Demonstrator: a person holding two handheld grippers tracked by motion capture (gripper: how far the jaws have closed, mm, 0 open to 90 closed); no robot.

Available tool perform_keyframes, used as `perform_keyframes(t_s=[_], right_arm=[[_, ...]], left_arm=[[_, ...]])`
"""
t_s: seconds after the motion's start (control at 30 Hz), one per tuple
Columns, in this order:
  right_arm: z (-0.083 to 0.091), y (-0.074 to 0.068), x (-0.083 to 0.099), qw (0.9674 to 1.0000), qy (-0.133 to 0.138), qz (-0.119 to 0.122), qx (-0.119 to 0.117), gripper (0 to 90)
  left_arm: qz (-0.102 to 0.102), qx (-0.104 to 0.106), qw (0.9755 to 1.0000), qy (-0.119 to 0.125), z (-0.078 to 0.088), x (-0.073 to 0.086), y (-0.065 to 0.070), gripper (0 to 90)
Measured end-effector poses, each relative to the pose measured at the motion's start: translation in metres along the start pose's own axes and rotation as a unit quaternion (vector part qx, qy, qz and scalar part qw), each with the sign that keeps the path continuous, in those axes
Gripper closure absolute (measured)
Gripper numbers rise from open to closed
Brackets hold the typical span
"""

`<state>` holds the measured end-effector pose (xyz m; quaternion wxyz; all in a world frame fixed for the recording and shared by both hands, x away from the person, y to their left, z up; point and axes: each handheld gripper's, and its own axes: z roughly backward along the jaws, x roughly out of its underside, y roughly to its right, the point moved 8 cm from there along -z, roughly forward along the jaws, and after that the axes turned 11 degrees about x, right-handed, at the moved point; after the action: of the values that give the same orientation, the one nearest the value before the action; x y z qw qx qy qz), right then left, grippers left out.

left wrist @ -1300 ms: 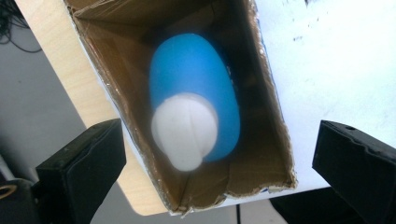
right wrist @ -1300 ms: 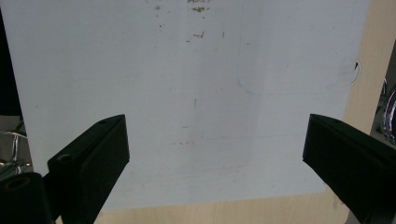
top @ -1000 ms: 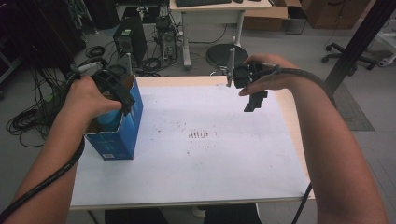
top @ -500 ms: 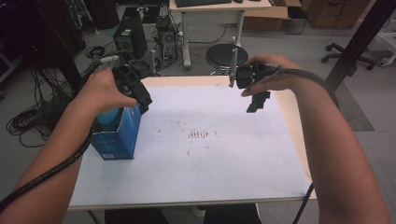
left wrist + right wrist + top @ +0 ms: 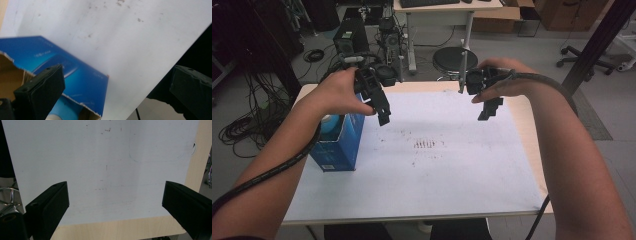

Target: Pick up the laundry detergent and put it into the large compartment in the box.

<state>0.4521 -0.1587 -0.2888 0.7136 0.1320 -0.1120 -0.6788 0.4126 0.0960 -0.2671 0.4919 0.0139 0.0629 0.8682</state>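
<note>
Presently standing upright at left of the high view: blue box (image 5: pixel 339 142), torn top open for access. Raised just beside it, left gripper (image 5: pixel 382 112), jaws released, empty; right gripper (image 5: pixel 489 110) likewise spread over the tabletop (image 5: pixel 472 170).

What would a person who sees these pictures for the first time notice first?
The eye goes first to the blue box, standing open-topped at the left edge of the white sheet that covers the table; a light blue object sits inside it. Next come the two black tools held above the sheet: the left tool beside the box's top, the right tool over the sheet's far right part. Both are open and hold nothing.
</note>
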Motion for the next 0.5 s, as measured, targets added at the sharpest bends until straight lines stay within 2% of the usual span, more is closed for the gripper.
perform_keyframes(t_s=[0.1,0.23,0.27,0.37,0.4,0.47,0.5], right_arm=[[-0.001,0.000,0.001,1.0000,-0.001,0.000,-0.001,7.2],[-0.002,0.000,0.001,1.0000,-0.001,0.000,-0.001,7.2],[-0.002,0.000,0.001,1.0000,-0.001,0.000,-0.002,7.2],[-0.002,-0.001,0.001,1.0000,-0.002,0.000,-0.002,7.2],[-0.002,-0.001,0.001,1.0000,-0.001,0.000,-0.002,7.2],[-0.002,-0.001,0.002,1.0000,0.000,-0.001,-0.003,7.2],[-0.003,-0.001,0.002,1.0000,0.000,-0.001,-0.003,7.2]], left_arm=[[-0.029,-0.003,0.9996,-0.005,-0.002,-0.004,0.003,0.2],[-0.050,-0.001,0.9985,-0.024,-0.006,-0.007,0.002,0.2],[-0.061,0.000,0.9978,-0.025,-0.006,-0.008,0.003,0.2],[-0.079,0.011,0.9967,-0.019,-0.005,-0.011,0.003,0.2],[-0.078,0.015,0.9966,-0.019,-0.005,-0.012,0.002,0.2],[-0.090,0.011,0.9956,-0.023,-0.005,-0.013,0.001,0.2],[-0.095,0.018,0.9951,-0.021,-0.005,-0.014,0.001,0.2]])
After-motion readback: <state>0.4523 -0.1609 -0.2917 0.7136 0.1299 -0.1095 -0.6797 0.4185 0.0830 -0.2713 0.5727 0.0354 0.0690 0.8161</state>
